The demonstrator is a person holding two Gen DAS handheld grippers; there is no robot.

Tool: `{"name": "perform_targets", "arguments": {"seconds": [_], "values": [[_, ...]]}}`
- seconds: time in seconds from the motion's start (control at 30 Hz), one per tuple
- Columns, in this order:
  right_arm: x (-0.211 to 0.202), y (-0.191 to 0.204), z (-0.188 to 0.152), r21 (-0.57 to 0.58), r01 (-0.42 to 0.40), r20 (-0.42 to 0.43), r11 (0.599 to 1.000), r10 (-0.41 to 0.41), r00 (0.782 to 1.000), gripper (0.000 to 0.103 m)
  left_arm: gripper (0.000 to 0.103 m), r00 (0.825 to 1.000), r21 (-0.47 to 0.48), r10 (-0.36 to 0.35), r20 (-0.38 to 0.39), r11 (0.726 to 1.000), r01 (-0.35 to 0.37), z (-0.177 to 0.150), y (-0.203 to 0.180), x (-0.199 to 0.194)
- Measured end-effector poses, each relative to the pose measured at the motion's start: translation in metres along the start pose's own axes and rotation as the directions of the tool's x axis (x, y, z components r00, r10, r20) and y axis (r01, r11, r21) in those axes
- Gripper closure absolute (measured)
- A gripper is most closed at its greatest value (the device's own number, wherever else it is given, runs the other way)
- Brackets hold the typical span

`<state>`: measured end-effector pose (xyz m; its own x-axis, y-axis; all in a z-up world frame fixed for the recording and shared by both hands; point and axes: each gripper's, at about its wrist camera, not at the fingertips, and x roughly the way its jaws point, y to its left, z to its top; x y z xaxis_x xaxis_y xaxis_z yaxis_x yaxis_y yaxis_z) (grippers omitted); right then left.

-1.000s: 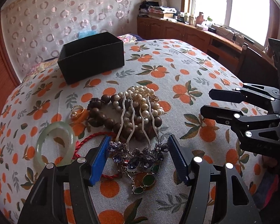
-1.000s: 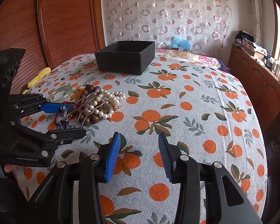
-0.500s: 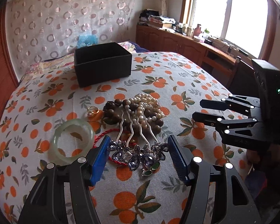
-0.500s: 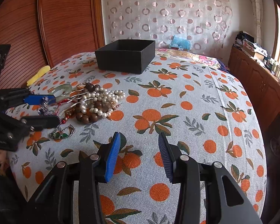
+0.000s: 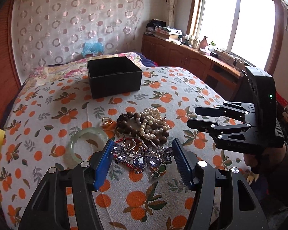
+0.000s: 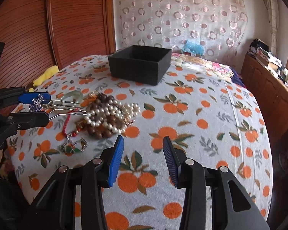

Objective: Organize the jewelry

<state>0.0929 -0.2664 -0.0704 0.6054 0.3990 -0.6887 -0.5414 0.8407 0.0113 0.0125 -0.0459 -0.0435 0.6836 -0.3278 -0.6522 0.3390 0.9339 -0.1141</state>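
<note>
Left gripper (image 5: 142, 153) pinching jewelled comb (image 5: 142, 158); right gripper (image 6: 143, 149) idling, fingers wide, empty.
Risk: prongs are snagging pearls (image 5: 151, 120) and red cord (image 5: 124, 140), likely dragging them short of the box (image 5: 113, 80).

Orange-print bedspread (image 5: 163, 191) — circle-patterned curtain (image 5: 76, 25), wooden cabinet (image 5: 182, 57), yellow cloth (image 6: 46, 75).

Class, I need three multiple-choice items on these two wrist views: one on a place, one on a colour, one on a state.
1. Where is the box?
A. beyond the jewelry pile
B. on the windowsill
C. under the bangle

2. What colour is the bangle?
A. black
B. pale green
C. red

3. What is the left gripper doing?
A. hanging empty
B. gripping the box
C. holding the hair comb

Answers: 1 A, the box stands farther back on the cloth; 2 B, it looks like jade; 3 C, the comb sits between its jaws, lifted in the right view.
</note>
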Motion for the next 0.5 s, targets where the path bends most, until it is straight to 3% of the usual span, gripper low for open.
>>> {"name": "perform_targets", "arguments": {"seconds": [0.33, 0.5], "values": [[0.039, 0.01, 0.037, -0.042, -0.094, -0.058, 0.995, 0.092, 0.994, 0.059, 0.044, 1.0, -0.022, 0.012, 0.017, 1.0, -0.012, 0.001, 0.011, -0.005], [0.062, 0.015, 0.052, -0.075, -0.086, -0.091, 0.993, 0.079, 0.993, 0.065, 0.044, 0.999, -0.024, 0.024, 0.027, 0.999, -0.023, 0.003, 0.015, -0.007]]}}
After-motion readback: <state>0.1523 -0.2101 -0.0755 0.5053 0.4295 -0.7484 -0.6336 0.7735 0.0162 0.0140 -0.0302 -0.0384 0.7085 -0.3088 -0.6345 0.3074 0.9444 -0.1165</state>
